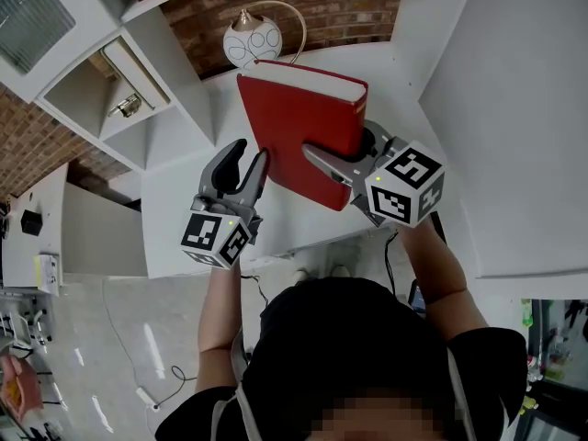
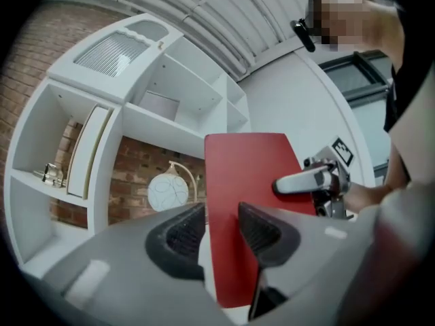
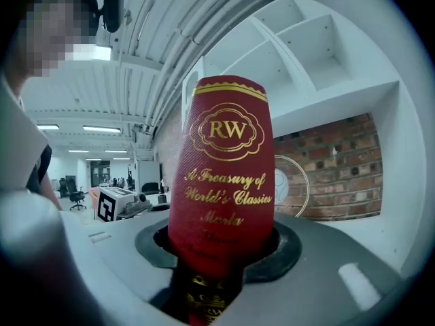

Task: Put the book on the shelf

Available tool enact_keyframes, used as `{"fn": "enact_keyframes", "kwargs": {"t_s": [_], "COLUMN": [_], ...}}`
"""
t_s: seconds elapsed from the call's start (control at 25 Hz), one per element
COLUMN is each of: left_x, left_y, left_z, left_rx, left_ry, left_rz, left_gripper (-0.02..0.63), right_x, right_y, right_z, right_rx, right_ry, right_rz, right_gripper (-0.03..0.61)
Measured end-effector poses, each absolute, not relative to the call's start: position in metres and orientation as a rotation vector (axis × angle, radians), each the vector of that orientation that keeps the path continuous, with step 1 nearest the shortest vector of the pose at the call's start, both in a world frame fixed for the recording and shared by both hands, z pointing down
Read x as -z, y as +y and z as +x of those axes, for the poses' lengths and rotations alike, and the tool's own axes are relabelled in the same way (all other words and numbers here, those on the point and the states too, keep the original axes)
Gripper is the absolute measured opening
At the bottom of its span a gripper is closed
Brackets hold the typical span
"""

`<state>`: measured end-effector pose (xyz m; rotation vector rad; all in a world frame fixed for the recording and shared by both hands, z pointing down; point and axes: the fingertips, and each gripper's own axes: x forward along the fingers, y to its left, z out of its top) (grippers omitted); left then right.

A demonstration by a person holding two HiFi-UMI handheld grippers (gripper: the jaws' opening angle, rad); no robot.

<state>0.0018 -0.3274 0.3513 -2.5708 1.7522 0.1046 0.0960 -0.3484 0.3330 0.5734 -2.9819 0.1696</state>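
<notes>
A thick red book [image 1: 303,127] stands on edge above the white desk [image 1: 179,219], with my right gripper [image 1: 335,163] shut on its spine end. In the right gripper view the gold-lettered spine [image 3: 228,182] fills the gap between the jaws of that gripper [image 3: 221,250]. My left gripper [image 1: 246,159] sits at the book's left edge. In the left gripper view its jaws [image 2: 221,233] stand apart, with the red cover [image 2: 251,161] showing beyond the gap, and no pad presses on it. The white shelf unit [image 1: 138,90] rises at the left.
A round white lamp [image 1: 253,42] with a curved arm stands on the desk behind the book, against the brick wall. One shelf compartment holds a leaning white panel [image 1: 138,72] and a small metal piece [image 1: 126,107]. A white wall panel [image 1: 524,108] stands at the right.
</notes>
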Motion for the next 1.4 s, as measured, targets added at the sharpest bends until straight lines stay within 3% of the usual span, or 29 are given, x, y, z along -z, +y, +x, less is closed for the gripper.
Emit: {"fn": "enact_keyframes", "kwargs": {"t_s": [0.12, 1.4], "left_x": [-0.348, -0.228], "left_y": [-0.329, -0.364], "left_z": [0.003, 0.042], "left_rx": [-0.12, -0.188], "left_ry": [1.804, 1.571], "left_rz": [-2.553, -2.483], "left_gripper": [0.061, 0.04], "right_x": [-0.328, -0.174], "right_y": [-0.35, -0.374], "right_z": [0.096, 0.101], "right_rx": [-0.158, 0.246], "right_ry": [-2.955, -2.934], "right_rz": [0.636, 0.98], "right_gripper": [0.213, 0.213]}}
